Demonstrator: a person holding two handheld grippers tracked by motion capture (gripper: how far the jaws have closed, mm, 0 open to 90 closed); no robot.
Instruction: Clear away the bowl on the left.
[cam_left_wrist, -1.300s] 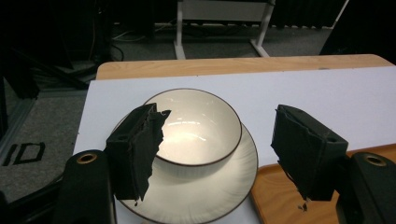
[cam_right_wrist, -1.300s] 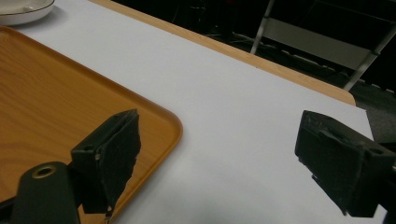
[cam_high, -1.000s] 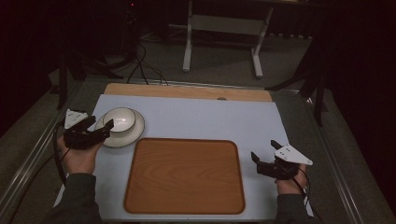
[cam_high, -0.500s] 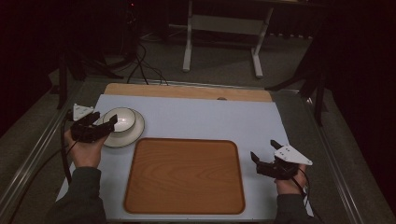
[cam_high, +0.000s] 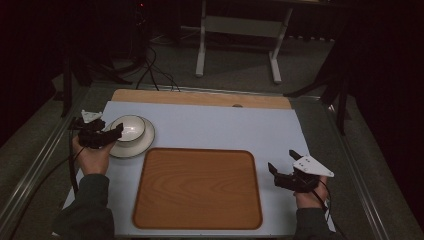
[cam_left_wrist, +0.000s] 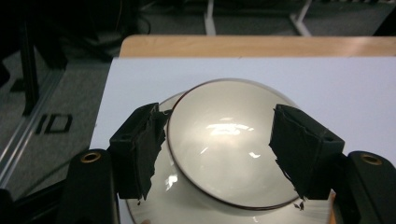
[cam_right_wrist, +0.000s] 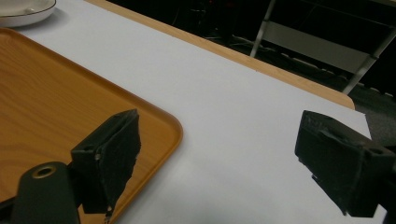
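A white bowl with a dark rim sits on a white plate at the left of the pale mat. My left gripper is at the bowl's left side. In the left gripper view the bowl lies between the jaws of that gripper, which stand wide at either side of its rim over the plate; I cannot tell whether the pads touch it. My right gripper is open at the right of the wooden tray, with nothing between its jaws.
The tray lies at the mat's near middle with nothing on it. A wooden strip borders the mat's far edge. Metal rails run along both table sides. Cables and a white stand are on the floor beyond.
My left gripper has moved away from the person along the bowl's left side and sunk a little. The right gripper has kept still.
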